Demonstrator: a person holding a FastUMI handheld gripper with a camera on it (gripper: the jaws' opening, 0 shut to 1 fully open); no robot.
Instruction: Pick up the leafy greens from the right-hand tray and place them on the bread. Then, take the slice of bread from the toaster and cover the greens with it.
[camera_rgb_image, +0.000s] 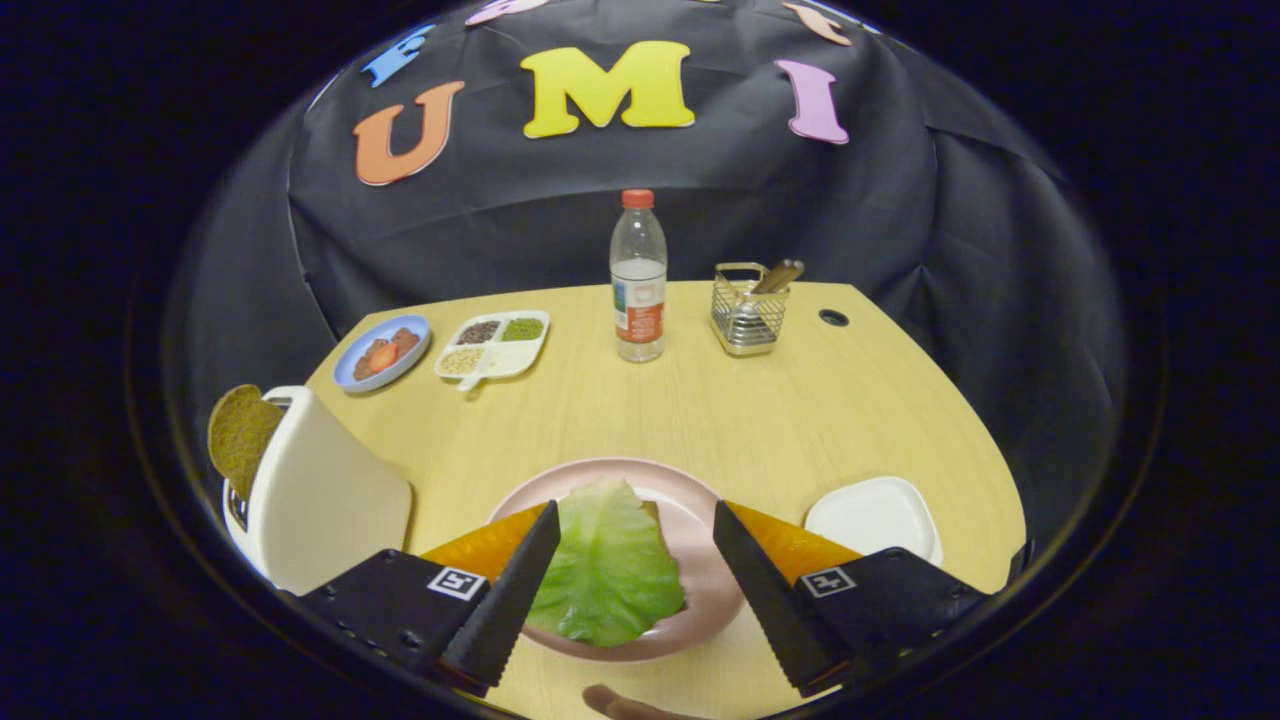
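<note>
A pale wooden counter (700, 420) stands before the booth's black cloth wall, with a pink plate (700, 600) at its near edge, an empty white tray (875, 515) just to the plate's right and a white toaster (315, 495) at the near left. The tongs (636, 525) are spread wide and hold nothing, and between their fingers the leafy greens (608, 565) already lie flat on the plate, covering most of the bread beneath. The slice of bread (240, 435) stands half out of the toaster; it looks light, dry and crumbly, so I judge it best pinched gently across its flat faces near the exposed top edge.
</note>
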